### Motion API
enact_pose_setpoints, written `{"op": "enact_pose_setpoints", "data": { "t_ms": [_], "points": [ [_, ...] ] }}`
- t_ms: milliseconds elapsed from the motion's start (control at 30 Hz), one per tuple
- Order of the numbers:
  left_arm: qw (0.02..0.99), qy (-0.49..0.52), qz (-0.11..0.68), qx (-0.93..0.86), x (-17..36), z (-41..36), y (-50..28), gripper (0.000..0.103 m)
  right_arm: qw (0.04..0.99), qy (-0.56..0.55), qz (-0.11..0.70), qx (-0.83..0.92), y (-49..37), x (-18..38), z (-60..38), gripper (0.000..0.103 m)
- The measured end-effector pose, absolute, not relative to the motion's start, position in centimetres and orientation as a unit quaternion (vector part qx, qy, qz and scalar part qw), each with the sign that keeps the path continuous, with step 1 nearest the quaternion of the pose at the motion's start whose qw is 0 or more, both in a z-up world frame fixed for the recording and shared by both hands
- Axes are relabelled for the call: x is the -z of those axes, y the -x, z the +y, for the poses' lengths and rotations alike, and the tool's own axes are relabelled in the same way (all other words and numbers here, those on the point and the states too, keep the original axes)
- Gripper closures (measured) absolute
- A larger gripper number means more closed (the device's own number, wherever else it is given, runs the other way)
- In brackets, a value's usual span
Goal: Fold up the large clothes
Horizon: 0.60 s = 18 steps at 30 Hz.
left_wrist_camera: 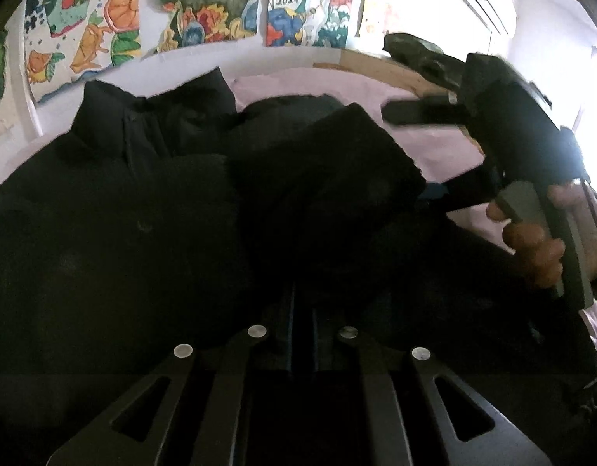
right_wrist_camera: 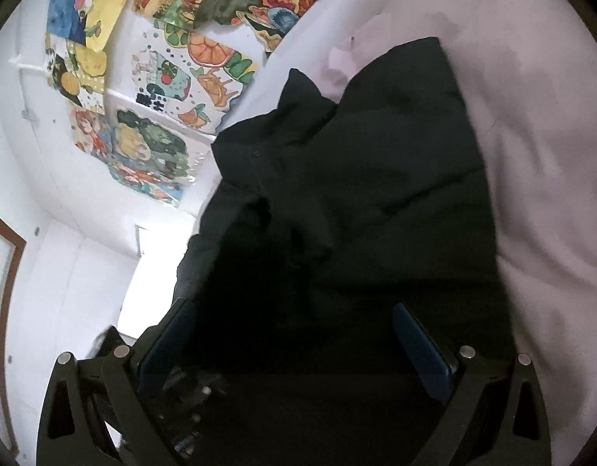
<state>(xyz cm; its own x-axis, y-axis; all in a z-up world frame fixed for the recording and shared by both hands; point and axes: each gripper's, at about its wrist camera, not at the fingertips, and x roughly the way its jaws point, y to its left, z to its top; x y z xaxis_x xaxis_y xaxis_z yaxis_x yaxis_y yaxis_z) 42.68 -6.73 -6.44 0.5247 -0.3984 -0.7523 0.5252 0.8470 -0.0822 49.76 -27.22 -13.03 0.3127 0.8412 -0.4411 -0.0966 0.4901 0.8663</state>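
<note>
1. Fingers of the left gripper (left_wrist_camera: pixel 300 310) were drawn together, seemingly on a fold of the coat (left_wrist_camera: pixel 116 213); those of the right gripper (right_wrist_camera: pixel 294 334) were spread wide over it, nothing pinched.
2. Bulky, soft and probably fairly heavy, the coat (right_wrist_camera: pixel 395 178) was sprawled across the bed (right_wrist_camera: pixel 539 155); hem or shoulder seams were judged the best holds.
3. Pale bedding was seen beneath, yielding.
4. Drawings (left_wrist_camera: pixel 205 7) were pinned on the white wall.

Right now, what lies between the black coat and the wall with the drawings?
A strip of pale pink sheet, otherwise bare, separates the coat from the wall; the left wrist view shows it.
</note>
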Motion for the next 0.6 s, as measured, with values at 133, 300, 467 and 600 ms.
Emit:
{"op": "enact_pose_setpoints", "data": {
  "t_ms": [133, 300, 467, 600],
  "points": [
    [0.872, -0.076, 0.402, 0.269, 6.4, -6.8, -41.9, 0.094, 0.697, -0.421, 0.479, -0.329, -50.3, 13.3, -27.4, 0.000],
    [0.866, -0.070, 0.387, 0.310, 5.7, -7.2, -41.0, 0.027, 0.698, -0.421, 0.486, -0.314, -50.4, 13.5, -27.4, 0.000],
    [0.877, -0.084, 0.364, 0.303, 4.7, -7.3, -39.8, 0.025, 0.720, -0.370, 0.504, -0.299, -50.1, 13.4, -26.2, 0.001],
    [0.892, -0.032, 0.361, 0.271, 3.2, -4.9, -39.1, 0.025, 0.738, -0.339, 0.511, -0.282, -49.7, 13.6, -25.7, 0.011]
  ]
}}
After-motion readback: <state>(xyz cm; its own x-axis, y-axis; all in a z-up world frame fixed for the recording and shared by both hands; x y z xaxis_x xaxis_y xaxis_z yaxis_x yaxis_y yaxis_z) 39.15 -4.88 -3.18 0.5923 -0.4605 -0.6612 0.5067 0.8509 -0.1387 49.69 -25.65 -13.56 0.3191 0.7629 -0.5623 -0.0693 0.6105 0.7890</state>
